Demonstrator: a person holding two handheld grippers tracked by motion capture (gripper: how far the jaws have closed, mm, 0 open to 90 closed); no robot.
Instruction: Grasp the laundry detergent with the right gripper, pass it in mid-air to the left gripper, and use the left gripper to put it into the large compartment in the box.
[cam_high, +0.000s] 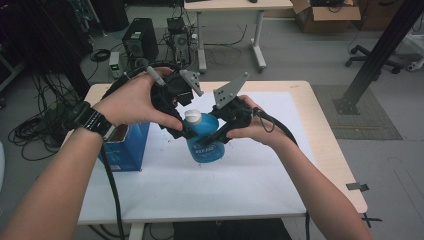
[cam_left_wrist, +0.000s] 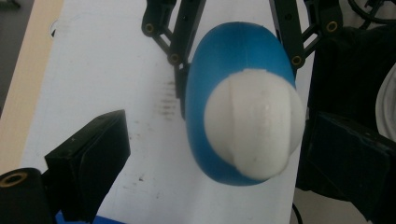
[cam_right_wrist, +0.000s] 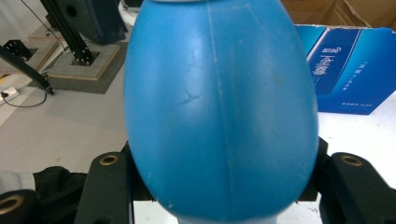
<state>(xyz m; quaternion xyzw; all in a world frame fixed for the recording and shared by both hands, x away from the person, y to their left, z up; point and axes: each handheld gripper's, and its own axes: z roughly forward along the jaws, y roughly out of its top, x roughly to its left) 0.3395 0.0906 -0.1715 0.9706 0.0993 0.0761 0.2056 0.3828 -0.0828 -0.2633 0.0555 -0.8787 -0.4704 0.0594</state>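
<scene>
high view looks down on a pale wooden table (cam_high: 325, 150) with a white sheet (cam_high: 200, 190) spread over most of its top. on the sheet's left edge stands a blue carton (cam_high: 127, 150), open at the top, just behind the person's left wrist with its dark watch (cam_high: 92, 120).

near the middle of the sheet is a blue bottle (cam_high: 205, 142) with a white cap (cam_high: 193, 116), upright and seeming to be held a little above the sheet, though i cannot tell for sure.

the right gripper (cam_high: 220, 134) has the bottle's body: in the right gripper view its two black jaws press against either side of the rounded blue belly, clamped on it. the left gripper (cam_high: 181, 131) sits up by the cap. in the left gripper view, looking straight down on the cap, its jaws stand wide, one well off to the side over the sheet and the other close beside the cap; they are not gripping it.
</scene>
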